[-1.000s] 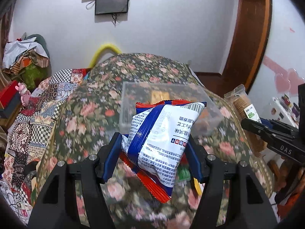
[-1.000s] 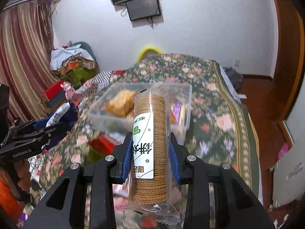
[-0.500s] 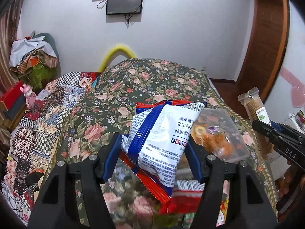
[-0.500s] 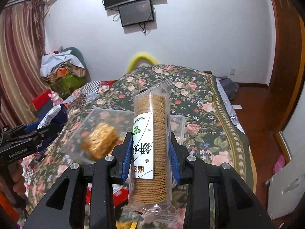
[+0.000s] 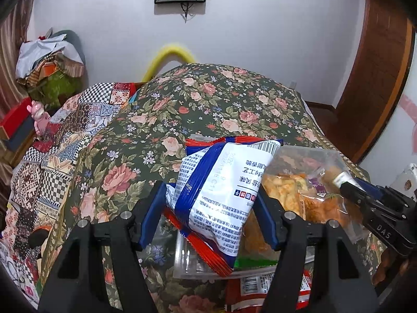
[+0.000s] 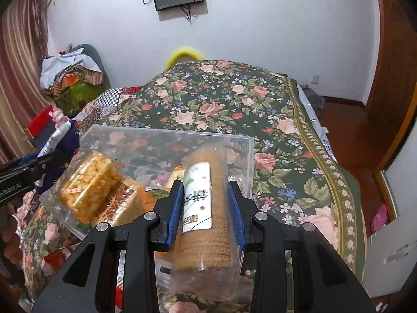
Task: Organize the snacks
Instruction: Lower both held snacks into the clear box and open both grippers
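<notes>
My left gripper [image 5: 212, 203] is shut on a white, blue and red snack bag [image 5: 219, 198], held over the left end of a clear plastic box [image 5: 198, 268]. My right gripper [image 6: 206, 203] is shut on a brown roll of round biscuits [image 6: 208, 208] in clear wrap with a white label, over the right part of the clear plastic box [image 6: 166, 133]. Inside the box lie golden fried snacks in clear packs [image 6: 93, 182]. The right gripper [image 5: 346, 187] shows at the right edge of the left wrist view, the left gripper [image 6: 56, 154] at the left edge of the right wrist view.
The box sits on a bed with a dark floral cover [image 5: 216, 104]. Red snack packets [image 5: 263, 289] lie on the cover just in front of the box. A patchwork quilt [image 5: 52, 151] and piled clothes [image 5: 49, 60] lie to the left, wooden floor [image 6: 346, 127] to the right.
Both grippers have moved forward and down toward the clear box, which now sits right under them and looms larger. Each grip stays the same.
</notes>
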The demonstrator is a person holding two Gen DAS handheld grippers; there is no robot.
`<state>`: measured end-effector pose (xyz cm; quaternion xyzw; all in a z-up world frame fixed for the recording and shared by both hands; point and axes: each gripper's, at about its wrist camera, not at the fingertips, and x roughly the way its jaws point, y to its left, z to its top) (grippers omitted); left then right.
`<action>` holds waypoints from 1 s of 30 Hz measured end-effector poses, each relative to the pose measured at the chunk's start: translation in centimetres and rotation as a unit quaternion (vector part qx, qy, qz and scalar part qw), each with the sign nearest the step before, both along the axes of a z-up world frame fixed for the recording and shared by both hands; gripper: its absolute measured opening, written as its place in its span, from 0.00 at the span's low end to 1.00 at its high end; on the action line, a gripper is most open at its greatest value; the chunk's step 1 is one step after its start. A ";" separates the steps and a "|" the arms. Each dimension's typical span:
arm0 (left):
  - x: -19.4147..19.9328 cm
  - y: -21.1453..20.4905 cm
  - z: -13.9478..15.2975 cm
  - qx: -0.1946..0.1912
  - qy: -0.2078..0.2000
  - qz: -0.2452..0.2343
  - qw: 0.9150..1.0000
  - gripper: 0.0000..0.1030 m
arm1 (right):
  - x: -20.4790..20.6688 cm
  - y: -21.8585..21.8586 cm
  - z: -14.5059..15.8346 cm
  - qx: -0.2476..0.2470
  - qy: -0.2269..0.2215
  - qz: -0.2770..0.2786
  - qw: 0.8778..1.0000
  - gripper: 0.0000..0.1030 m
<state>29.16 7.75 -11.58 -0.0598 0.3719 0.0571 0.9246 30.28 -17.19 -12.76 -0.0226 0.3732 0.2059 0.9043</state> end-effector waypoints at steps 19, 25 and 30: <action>-5.4 -1.8 2.8 0.004 -0.014 -0.052 0.999 0.80 | -5.6 -1.6 3.9 0.010 -0.044 0.024 0.999 0.67; -9.2 -1.4 2.5 0.008 -0.007 -0.065 0.998 0.84 | -9.0 -2.1 3.9 0.024 -0.037 0.041 0.998 0.78; -12.0 -0.9 1.0 0.002 0.012 -0.075 0.997 0.86 | -11.1 -2.2 1.8 0.021 -0.008 0.046 0.999 0.82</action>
